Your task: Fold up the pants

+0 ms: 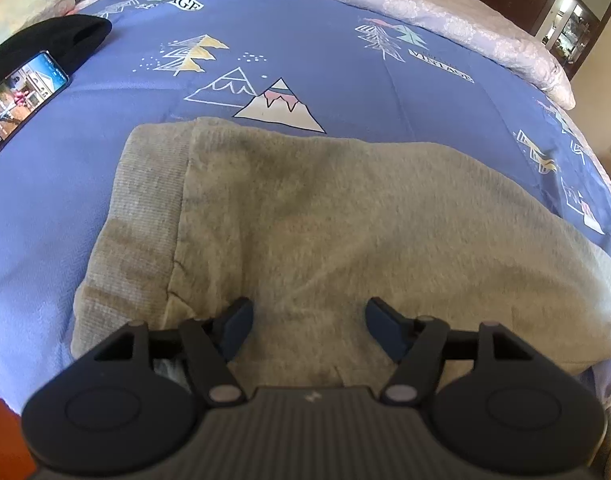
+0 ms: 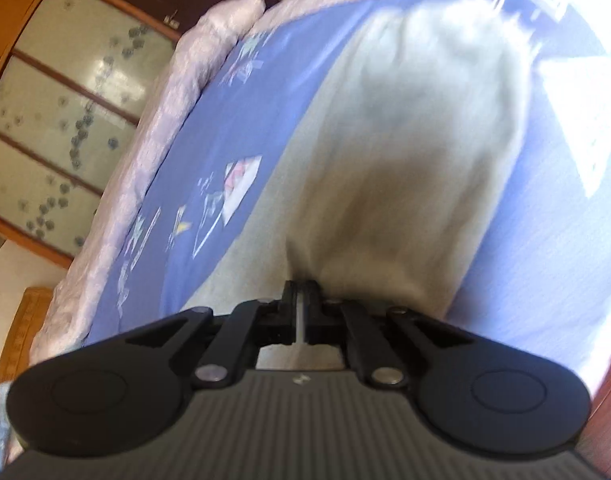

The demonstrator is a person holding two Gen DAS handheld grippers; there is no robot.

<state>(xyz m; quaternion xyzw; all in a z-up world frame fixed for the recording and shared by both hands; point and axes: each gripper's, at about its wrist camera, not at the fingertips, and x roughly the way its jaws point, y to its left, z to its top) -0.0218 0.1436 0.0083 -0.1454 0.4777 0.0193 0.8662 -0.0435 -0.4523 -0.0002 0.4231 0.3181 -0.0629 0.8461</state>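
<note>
Grey fleece pants (image 1: 305, 216) lie on the blue bedspread (image 1: 305, 40), with the ribbed waistband (image 1: 137, 216) at the left. My left gripper (image 1: 309, 320) is open and empty, just above the pants' near edge. In the right wrist view, which is blurred, my right gripper (image 2: 303, 286) is shut on a raised fold of the pants (image 2: 405, 160), and the fabric stretches away from the jaws over the bed.
A lit phone (image 1: 21, 100) and a black cap (image 1: 57, 40) lie at the bed's far left. A pale quilt (image 1: 425, 4) runs along the far edge. A glass-door wardrobe (image 2: 57, 112) stands beyond the bed.
</note>
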